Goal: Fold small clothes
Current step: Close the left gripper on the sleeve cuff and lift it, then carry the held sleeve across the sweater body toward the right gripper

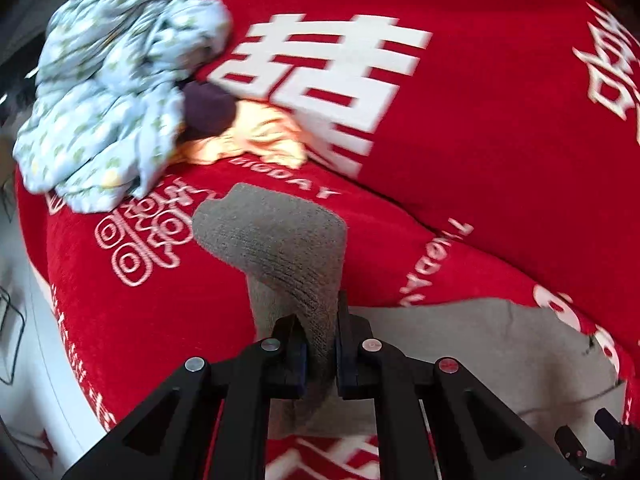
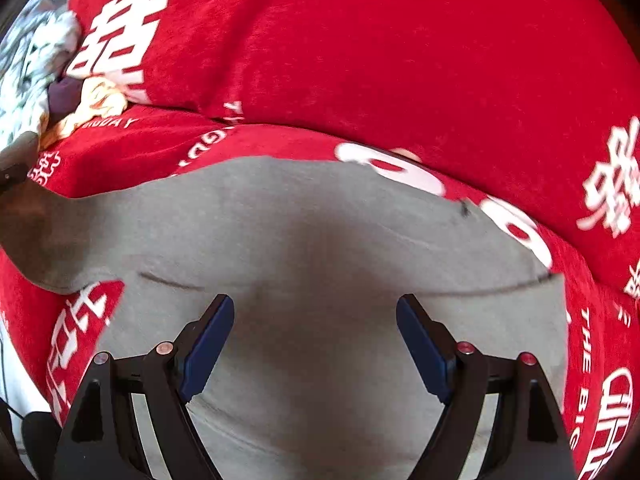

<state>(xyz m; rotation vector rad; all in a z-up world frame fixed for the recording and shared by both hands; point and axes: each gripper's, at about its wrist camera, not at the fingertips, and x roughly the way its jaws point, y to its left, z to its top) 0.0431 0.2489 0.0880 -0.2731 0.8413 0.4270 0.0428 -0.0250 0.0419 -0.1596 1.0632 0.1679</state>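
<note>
The left gripper (image 1: pixel 320 344) has its jaws clamped on the soft grey knitted garment (image 2: pixel 320 232), lifting one end. The right gripper (image 2: pixel 315 332) hovers at lower centre, jaws spread. Next, likely, carrying the raised end across.

red blanket (image 2: pixel 400 60) reads "THE BIG", white 囍

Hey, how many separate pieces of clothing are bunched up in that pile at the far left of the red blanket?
3: a light blue printed garment on the left, a dark purple piece tucked against it, and a peach-orange one just right of that. More may be buried underneath.
</note>
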